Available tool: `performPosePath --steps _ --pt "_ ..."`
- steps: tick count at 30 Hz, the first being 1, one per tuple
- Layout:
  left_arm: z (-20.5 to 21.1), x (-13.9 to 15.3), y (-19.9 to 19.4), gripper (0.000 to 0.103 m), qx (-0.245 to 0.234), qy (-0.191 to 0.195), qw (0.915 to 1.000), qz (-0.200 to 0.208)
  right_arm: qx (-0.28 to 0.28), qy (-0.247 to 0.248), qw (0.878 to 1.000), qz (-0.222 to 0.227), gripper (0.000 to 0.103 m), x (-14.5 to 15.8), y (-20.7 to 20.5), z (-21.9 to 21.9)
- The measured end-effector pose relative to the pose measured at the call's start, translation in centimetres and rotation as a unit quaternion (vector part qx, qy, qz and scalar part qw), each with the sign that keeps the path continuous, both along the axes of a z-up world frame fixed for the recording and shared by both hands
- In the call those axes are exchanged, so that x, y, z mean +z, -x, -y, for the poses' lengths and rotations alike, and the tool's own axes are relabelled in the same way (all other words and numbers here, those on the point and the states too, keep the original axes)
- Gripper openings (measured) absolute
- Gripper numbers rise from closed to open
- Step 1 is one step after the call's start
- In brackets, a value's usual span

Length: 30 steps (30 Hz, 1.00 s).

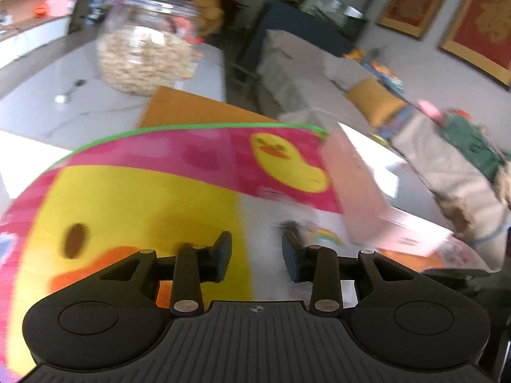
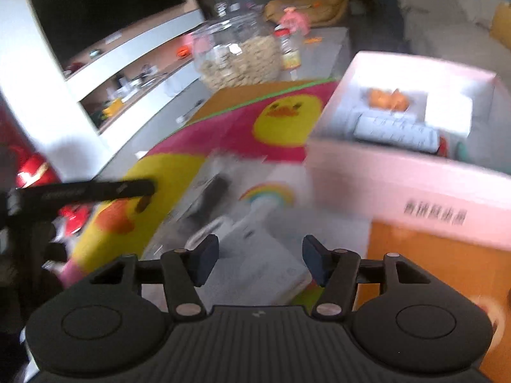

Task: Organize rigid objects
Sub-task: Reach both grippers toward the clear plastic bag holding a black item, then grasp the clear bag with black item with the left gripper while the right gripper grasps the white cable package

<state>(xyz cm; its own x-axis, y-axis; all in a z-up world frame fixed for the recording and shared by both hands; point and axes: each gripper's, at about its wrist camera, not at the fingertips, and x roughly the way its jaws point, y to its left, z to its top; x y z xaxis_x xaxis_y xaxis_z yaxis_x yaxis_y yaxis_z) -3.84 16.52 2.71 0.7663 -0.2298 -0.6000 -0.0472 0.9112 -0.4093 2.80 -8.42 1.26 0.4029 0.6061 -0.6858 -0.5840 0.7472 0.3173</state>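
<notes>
— Left gripper (image 1: 257, 252)?
— Jaws partly apart, nothing between the pads; only the duck-print mat (image 1: 137, 198) underneath, pink and yellow with a green edge.
— Right gripper (image 2: 260, 263)?
— Also partly apart and empty. Poised just above a white flat packet (image 2: 262, 265) lying on the mat, near edge. Contact with it: cannot tell, too blurred.
— Other loose items?
— A clear blister pack with something dark inside (image 2: 210, 191), a little farther out and to the left of the white packet, beside a rainbow print (image 2: 271, 193). Details too smeared to read.
— Anything in the way on the right?
— A pink open-topped box (image 2: 405, 172), tall, standing on the mat's right side, just beside the packet. Inside it: a white ribbed item (image 2: 396, 131) and something orange (image 2: 388, 97) at the far end. An orange panel (image 2: 431, 255) in front of the box, near right.
— And on the left?
— A black bar-shaped piece (image 2: 95, 190) reaching in from the left edge over the mat, identity unclear.
— Farther back?
— A big glass jar of pale nuts (image 1: 145, 48) on the grey table (image 1: 48, 102) past the mat, a spoon (image 1: 68, 92) to its left, a small yellow-filled bottle with a red cap (image 2: 289, 49) to its right. A grey sofa (image 1: 319, 73) with a yellow cushion (image 1: 375, 102) far right.
</notes>
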Motion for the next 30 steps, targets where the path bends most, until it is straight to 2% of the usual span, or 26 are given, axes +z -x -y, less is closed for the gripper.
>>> performPosePath --steps 3,5,8,10,14,15,19,21,23,30 --pt "2.5 -0.1 -1.1 0.038 -0.045 -0.017 0.9988 -0.007 0.037 -0.008 0.999 -0.014 0.059 0.0 2.0 0.8" --pt "4.2 -0.5 -2.0 0.038 -0.057 -0.048 0.997 -0.019 0.048 -0.006 0.999 0.006 0.06 0.3 3.4 1.3" --pt "5.4 -1.3 -3.1 0.04 -0.053 -0.089 0.994 -0.038 0.055 0.009 0.997 0.052 0.067 1.2 4.9 1.3" --pt "5.5 -1.4 -3.2 0.04 -0.052 -0.097 0.9933 -0.035 0.052 0.018 0.996 0.072 0.068 1.6 5.2 1.0" --pt "4.9 -1.3 -2.7 0.04 -0.048 -0.104 0.9928 -0.036 0.065 0.035 0.994 0.074 0.068 1.4 5.3 -1.1" --pt "4.5 -1.3 -2.7 0.04 -0.045 -0.104 0.9929 -0.037 0.075 0.04 0.993 0.079 0.075 1.3 5.4 -1.8" --pt "4.2 -1.3 -2.5 0.04 -0.042 -0.103 0.993 -0.038 0.082 0.083 0.983 0.145 0.076 0.5 6.6 -4.0" --pt "4.2 -1.3 -2.4 0.04 -0.042 -0.103 0.9931 -0.038 0.072 0.122 0.976 0.165 0.074 -0.2 7.0 -4.7" --pt "4.2 -1.3 -2.4 0.04 -0.042 -0.104 0.9929 -0.038 0.058 0.153 0.974 0.155 0.07 -0.9 6.6 -4.7" --pt "4.8 -1.7 -2.1 0.04 -0.045 -0.123 0.9912 -0.018 -0.082 0.14 0.98 0.117 0.07 -0.8 4.8 1.3"
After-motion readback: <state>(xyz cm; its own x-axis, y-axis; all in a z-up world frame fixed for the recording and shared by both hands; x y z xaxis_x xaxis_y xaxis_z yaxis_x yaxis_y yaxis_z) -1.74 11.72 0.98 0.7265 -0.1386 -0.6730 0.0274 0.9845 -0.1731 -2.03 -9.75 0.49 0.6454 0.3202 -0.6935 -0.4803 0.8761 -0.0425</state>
